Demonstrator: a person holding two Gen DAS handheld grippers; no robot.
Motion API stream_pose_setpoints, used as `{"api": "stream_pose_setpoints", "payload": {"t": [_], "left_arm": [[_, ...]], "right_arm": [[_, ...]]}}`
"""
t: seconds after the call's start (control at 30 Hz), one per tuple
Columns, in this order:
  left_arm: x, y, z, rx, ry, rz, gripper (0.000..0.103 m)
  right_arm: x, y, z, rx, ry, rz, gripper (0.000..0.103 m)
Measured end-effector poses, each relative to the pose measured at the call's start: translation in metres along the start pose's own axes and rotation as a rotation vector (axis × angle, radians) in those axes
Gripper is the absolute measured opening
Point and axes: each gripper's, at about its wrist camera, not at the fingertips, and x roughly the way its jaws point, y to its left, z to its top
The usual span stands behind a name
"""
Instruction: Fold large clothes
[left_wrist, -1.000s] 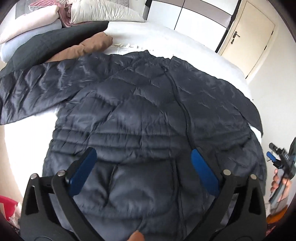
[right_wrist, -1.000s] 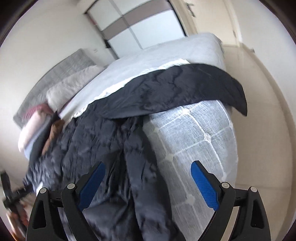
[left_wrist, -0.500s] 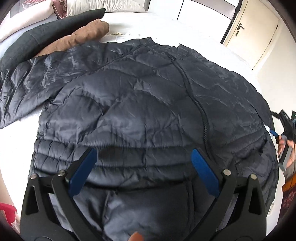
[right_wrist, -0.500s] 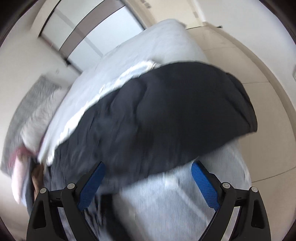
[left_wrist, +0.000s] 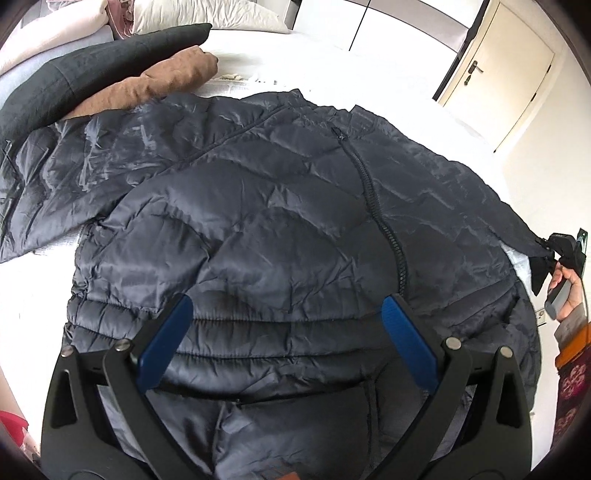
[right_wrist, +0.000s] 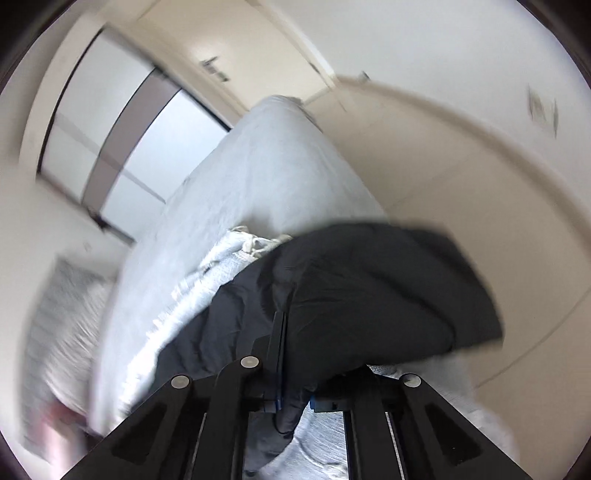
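A dark navy quilted puffer jacket (left_wrist: 280, 229) lies front up on the white bed (left_wrist: 332, 62), zipper closed, its left sleeve spread toward the pillows. My left gripper (left_wrist: 284, 328) is open and empty, hovering above the jacket's hem. My right gripper (right_wrist: 291, 369) is shut on the jacket's right sleeve (right_wrist: 369, 295) at the bed's right edge. It also shows in the left wrist view (left_wrist: 557, 251), pinching the sleeve cuff.
A black cushion (left_wrist: 92, 70), a brown garment (left_wrist: 159, 81) and pale pillows (left_wrist: 199, 14) lie at the head of the bed. A cream door (left_wrist: 506, 74) and wardrobe doors (right_wrist: 122, 133) stand beyond. Beige floor (right_wrist: 461, 166) runs along the bed's right side.
My right gripper has closed on the right sleeve at the bed edge, and its view has swung upward. My left gripper has moved slightly lower over the hem, still open.
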Motion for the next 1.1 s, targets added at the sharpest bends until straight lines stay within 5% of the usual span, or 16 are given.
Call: {"api": "stream_pose_setpoints", "payload": {"t": [0.33,0.57,0.8,1.0,1.1], "left_arm": [[-0.001,0.008,0.003,-0.017,0.019,0.019,0.102],[-0.001,0.011,0.005,-0.037,0.031,-0.011,0.102],[0.000,0.010,0.004,-0.034,0.041,-0.013,0.102],[0.005,0.008,0.004,-0.036,0.054,-0.025,0.102],[0.005,0.006,0.003,-0.030,0.056,-0.022,0.102]], "right_arm": [[-0.088,0.132,-0.018,-0.385,-0.182,0.099,0.006],[-0.109,0.244,-0.112,-0.840,-0.207,0.122,0.006],[-0.065,0.291,-0.231,-1.133,-0.027,0.166,0.006],[0.005,0.280,-0.308,-1.189,0.270,0.107,0.008],[0.010,0.272,-0.321,-1.212,0.279,0.091,0.013]]}}
